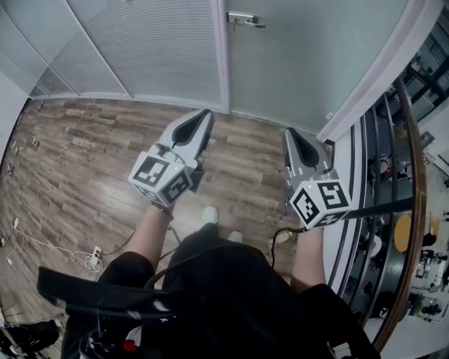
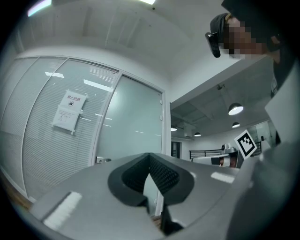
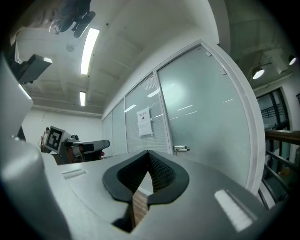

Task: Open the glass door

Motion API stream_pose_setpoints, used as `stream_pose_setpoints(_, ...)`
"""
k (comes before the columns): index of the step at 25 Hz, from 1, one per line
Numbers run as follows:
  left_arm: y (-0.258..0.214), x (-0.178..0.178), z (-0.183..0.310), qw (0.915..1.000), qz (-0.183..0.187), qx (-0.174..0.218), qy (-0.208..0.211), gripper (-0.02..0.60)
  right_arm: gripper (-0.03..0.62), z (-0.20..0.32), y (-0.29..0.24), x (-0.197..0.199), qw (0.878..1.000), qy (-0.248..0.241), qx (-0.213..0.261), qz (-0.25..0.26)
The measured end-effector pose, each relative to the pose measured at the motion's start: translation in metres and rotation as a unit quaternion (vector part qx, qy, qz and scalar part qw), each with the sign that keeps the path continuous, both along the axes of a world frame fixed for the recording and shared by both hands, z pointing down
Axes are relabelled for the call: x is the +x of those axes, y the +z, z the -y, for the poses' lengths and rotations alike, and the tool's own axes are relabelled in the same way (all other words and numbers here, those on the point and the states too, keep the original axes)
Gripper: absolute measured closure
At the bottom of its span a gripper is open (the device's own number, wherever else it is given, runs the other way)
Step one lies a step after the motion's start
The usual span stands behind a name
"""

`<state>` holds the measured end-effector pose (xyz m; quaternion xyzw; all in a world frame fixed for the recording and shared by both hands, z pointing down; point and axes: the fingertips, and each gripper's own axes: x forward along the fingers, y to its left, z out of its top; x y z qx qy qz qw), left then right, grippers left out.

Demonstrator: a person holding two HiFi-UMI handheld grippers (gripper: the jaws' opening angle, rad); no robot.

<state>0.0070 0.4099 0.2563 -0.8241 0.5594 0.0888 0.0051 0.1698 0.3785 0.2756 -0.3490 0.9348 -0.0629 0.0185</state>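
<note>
The frosted glass door point(image 1: 302, 56) stands shut ahead, with its metal lever handle point(image 1: 245, 19) near its left edge. My left gripper point(image 1: 205, 114) and right gripper point(image 1: 289, 132) are held side by side in the air, pointing at the door and well short of it. Both are shut with nothing between the pads. In the left gripper view the closed jaws point(image 2: 150, 155) lie in front of the door point(image 2: 138, 122) and handle point(image 2: 101, 160). The right gripper view has its jaws point(image 3: 148, 153) left of the handle point(image 3: 181, 149).
A glass wall with blinds point(image 1: 154, 49) adjoins the door on the left and carries a paper notice point(image 2: 70, 110). A curved railing point(image 1: 415, 175) over a lower floor runs along the right. Cables point(image 1: 42, 245) lie on the wood floor point(image 1: 84, 154) at left.
</note>
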Motion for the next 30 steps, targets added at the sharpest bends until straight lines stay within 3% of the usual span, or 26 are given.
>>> stream_pose_setpoints(8, 0.0, -0.007, 0.008, 0.9999, -0.005, 0.006, -0.008, 0.58, 0.591, 0.008, 0.001, 0.002, 1.0, 0.007, 0.001, -0.002)
stream_pose_setpoints(15, 0.003, -0.032, 0.03, 1.0, -0.006, 0.005, 0.002, 0.58, 0.591, 0.025, 0.001, -0.034, 1.0, 0.003, 0.002, -0.019)
stream_pose_setpoints(23, 0.01, -0.063, 0.08, 0.9996, -0.016, -0.007, 0.024, 0.58, 0.591, 0.064, 0.008, -0.064, 0.999, 0.022, -0.022, -0.026)
stream_pose_setpoints(30, 0.014, -0.095, 0.12, 0.9989, -0.019, -0.007, 0.043, 0.58, 0.591, 0.094, 0.002, -0.094, 0.999, 0.041, -0.016, -0.024)
